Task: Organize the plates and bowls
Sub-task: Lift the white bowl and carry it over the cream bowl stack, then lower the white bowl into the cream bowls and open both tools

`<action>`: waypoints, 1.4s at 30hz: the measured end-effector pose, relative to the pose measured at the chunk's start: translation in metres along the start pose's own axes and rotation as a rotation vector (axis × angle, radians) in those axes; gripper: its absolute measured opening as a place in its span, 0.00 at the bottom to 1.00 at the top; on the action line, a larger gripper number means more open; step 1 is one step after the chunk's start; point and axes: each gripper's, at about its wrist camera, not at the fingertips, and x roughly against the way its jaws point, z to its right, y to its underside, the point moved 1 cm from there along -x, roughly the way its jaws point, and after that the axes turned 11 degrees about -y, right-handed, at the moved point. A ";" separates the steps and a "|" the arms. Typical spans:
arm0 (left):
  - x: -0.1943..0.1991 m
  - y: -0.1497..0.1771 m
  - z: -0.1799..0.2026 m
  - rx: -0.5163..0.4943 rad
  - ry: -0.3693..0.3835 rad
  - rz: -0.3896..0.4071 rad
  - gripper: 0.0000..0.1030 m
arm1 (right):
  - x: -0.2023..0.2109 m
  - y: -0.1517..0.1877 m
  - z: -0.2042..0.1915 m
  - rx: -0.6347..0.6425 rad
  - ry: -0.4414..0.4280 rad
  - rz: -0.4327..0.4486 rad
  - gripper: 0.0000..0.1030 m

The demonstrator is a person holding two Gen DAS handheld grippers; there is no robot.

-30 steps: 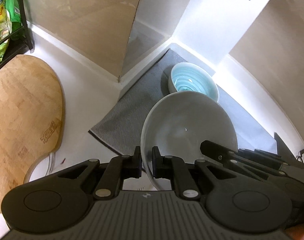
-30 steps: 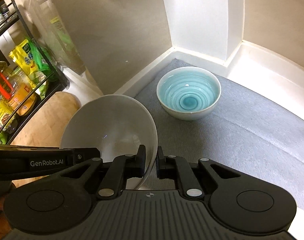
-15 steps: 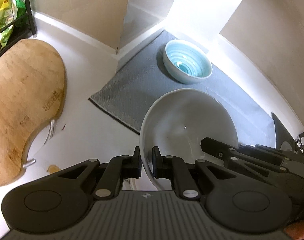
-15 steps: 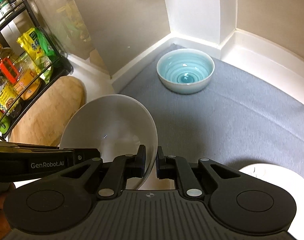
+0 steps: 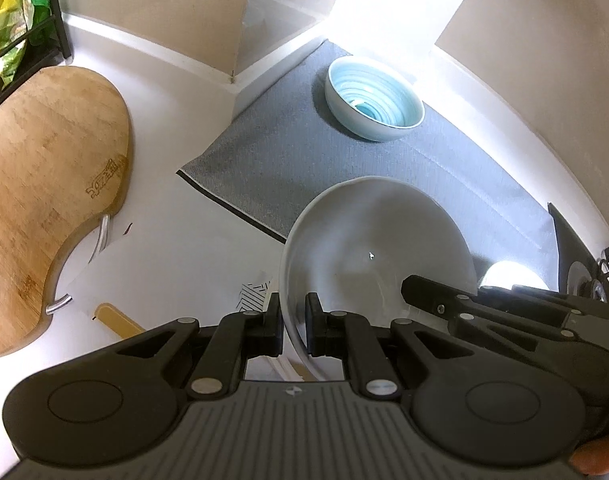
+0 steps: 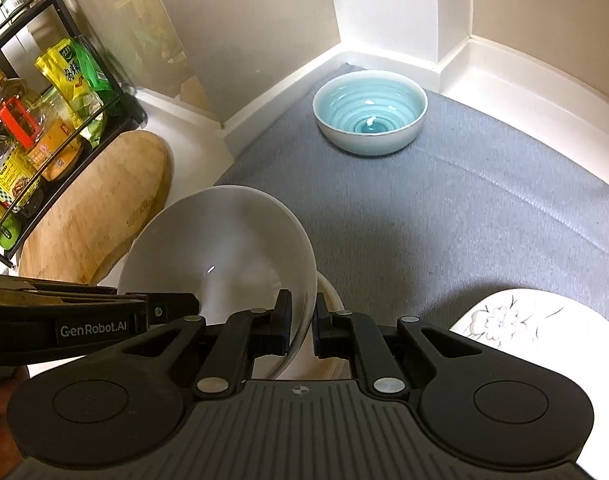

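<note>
A plain white bowl (image 5: pixel 376 248) hangs tilted over the near edge of the grey mat (image 5: pixel 288 152), held by both grippers. My left gripper (image 5: pixel 293 320) is shut on its left rim, and it enters the right wrist view from the left (image 6: pixel 182 306). My right gripper (image 6: pixel 303 320) is shut on the right rim of the white bowl (image 6: pixel 224 240), and its tip shows at the bowl's right side (image 5: pixel 414 286). A blue ringed bowl (image 6: pixel 370 112) stands upright and alone at the mat's far corner (image 5: pixel 374 98).
A white plate with a drawn flower (image 6: pixel 524 320) lies on the mat at the near right. A beige-rimmed dish (image 6: pixel 332 296) sits under the held bowl. A wooden cutting board (image 5: pixel 44 180) lies left, by a black rack (image 6: pixel 44 100) of bottles and packets. Walls close the corner.
Both grippers have drawn the white bowl back from the corner and slightly lower. The blue bowl now looks farther off, and the flowered plate has come into view.
</note>
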 end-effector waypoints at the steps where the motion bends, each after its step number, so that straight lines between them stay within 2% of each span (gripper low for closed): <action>1: 0.000 0.000 0.000 -0.002 0.000 0.000 0.11 | 0.000 0.000 0.000 0.000 0.000 -0.001 0.11; 16: -0.005 0.008 0.003 -0.013 0.008 -0.035 0.12 | -0.006 0.007 0.008 -0.044 -0.018 -0.039 0.10; 38: -0.001 -0.003 -0.007 0.019 0.034 -0.055 0.13 | -0.010 0.000 0.017 -0.105 -0.056 -0.084 0.12; 40: 0.004 -0.003 -0.006 0.010 0.005 -0.025 0.23 | -0.009 -0.001 0.018 -0.112 -0.058 -0.088 0.14; 41: 0.010 -0.004 -0.006 0.002 -0.014 0.006 0.39 | -0.008 -0.002 0.017 -0.103 -0.049 -0.080 0.15; 42: 0.013 -0.004 -0.007 -0.001 -0.021 0.029 0.50 | -0.005 -0.002 0.016 -0.105 -0.054 -0.068 0.19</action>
